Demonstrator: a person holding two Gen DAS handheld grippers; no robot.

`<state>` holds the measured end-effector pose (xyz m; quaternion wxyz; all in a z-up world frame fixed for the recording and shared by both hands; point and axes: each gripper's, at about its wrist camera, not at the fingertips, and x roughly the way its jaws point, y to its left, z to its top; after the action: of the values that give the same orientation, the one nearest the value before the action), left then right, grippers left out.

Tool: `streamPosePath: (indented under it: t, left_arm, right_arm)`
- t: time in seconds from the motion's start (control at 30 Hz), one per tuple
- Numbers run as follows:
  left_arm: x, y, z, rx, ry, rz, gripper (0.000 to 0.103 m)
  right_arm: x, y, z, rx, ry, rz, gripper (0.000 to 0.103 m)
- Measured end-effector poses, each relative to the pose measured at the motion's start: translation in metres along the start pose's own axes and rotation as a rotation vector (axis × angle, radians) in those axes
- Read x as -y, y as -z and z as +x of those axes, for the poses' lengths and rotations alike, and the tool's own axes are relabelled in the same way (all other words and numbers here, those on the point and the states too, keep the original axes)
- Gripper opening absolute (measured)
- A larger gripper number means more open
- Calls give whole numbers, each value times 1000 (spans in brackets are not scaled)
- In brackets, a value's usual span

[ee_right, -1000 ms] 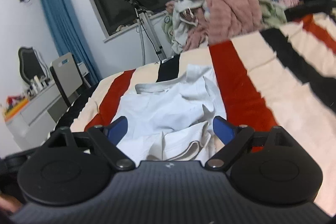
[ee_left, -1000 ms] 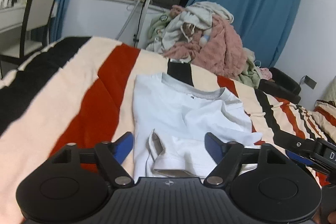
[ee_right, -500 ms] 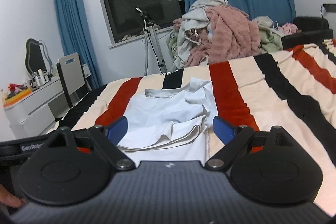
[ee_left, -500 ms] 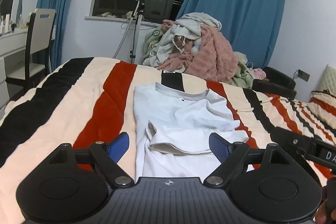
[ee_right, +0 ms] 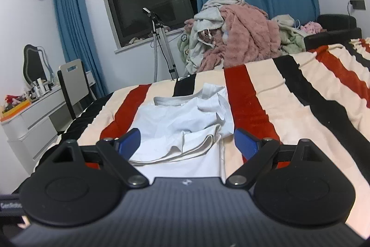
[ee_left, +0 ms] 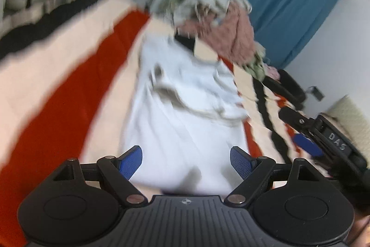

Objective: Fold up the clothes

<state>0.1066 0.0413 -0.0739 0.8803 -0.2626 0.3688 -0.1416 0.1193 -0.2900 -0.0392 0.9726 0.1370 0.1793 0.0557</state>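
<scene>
Here, 1 white T-shirt (ee_right: 185, 122), 2 grippers gaping.

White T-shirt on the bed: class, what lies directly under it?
The white T-shirt lies on a striped blanket of cream, red and black bands. The part beneath the shirt is covered.

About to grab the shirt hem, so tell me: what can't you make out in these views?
- White shirt: its near hem, right wrist view, hidden behind the right claw body.
- Left wrist view: motion blur smears the shirt's folds.
- Left claw: whether it touches cloth.
</scene>
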Motion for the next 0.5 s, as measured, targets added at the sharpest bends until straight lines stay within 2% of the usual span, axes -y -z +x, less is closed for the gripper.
streamPosePath:
  t: [0.13, 0.2, 0.27, 0.33, 0.5]
  left_arm:
    - [-29, 7, 17, -98, 38, -215, 83]
    - [-47, 10, 21, -111, 46, -320, 77]
    - [-59, 10, 24, -116, 63, -397, 75]
    - [-63, 13, 21, -110, 69, -427, 75]
    - [-58, 18, 15, -119, 85, -425, 76]
  right_arm:
    - [4, 1, 3, -14, 28, 26, 89]
    - [7, 1, 5, -26, 39, 50, 89]
    - [13, 2, 6, -51, 44, 106, 89]
    - [23, 7, 5, -101, 19, 224, 89]
    - [49, 37, -5, -245, -107, 580, 89]
